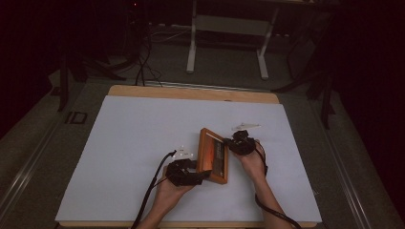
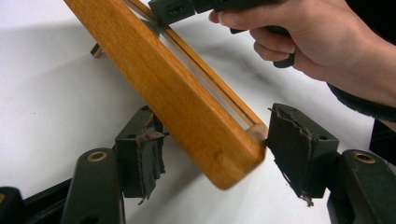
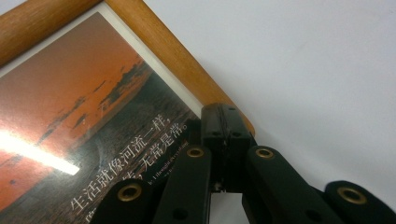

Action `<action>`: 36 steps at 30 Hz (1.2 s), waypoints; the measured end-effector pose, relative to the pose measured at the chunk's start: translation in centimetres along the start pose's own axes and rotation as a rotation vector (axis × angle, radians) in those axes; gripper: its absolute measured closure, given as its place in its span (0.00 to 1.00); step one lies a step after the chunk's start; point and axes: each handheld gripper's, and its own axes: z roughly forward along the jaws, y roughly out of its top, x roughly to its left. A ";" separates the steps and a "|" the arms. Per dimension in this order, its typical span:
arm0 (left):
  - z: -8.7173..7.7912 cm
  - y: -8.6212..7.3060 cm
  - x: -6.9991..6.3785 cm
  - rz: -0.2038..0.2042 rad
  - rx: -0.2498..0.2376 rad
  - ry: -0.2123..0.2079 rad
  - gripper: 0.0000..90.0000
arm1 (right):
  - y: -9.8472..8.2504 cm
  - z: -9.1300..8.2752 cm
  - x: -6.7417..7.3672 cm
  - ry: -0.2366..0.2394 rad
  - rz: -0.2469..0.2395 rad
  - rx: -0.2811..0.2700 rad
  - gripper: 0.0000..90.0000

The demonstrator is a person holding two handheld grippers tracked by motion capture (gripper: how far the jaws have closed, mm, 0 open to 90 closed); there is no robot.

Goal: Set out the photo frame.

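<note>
One rectangular picture frame (image 1: 213,156) of smooth varnished wood, glazed over an orange print, tilted on the white-covered bench (image 1: 129,143). Left tool (image 2: 212,151) released, frayed pads astride the frame's rounded corner. Right tool (image 3: 227,135) clenched on the frame's edge.

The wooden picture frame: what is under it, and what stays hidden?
The wooden picture frame is tilted. Under its raised edge shows the white table cover, and a small metal piece shows beneath its far end. The frame's back is covered from sight.
</note>
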 end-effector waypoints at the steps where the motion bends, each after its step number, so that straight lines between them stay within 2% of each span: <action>1: 0.1 0.0 0.0 -0.012 0.001 -0.003 0.41 | 0.0 0.0 0.0 0.001 0.000 0.001 1.00; 6: 0.7 0.3 0.1 -0.053 0.011 0.001 0.44 | 0.1 0.0 -0.1 0.006 -0.002 0.012 1.00; 7: 0.8 0.5 0.1 -0.075 0.012 0.006 0.45 | 0.2 0.0 -0.1 0.007 -0.004 0.014 1.00; 11: 1.0 0.7 0.1 -0.097 0.022 0.019 0.48 | 0.2 -0.2 -0.1 0.003 -0.020 0.018 1.00; 15: 1.1 1.0 0.1 -0.117 0.021 0.023 0.52 | 0.2 -1.2 -0.3 0.008 -0.014 -0.011 1.00; 22: 1.3 2.2 0.0 -0.104 0.026 0.049 0.60 | 0.5 -3.6 -1.0 0.007 -0.015 -0.072 1.00; 28: 1.5 3.1 -0.4 -0.069 0.032 0.050 0.65 | 0.6 -5.6 -1.2 0.017 -0.031 -0.119 0.99; 35: 1.3 3.7 -0.4 -0.043 0.034 0.021 0.69 | 0.4 -6.6 -1.3 0.041 -0.039 -0.138 0.93; 36: 1.0 3.8 -0.3 -0.016 0.030 0.010 0.70 | 0.4 -6.6 -1.3 0.048 -0.040 -0.137 0.92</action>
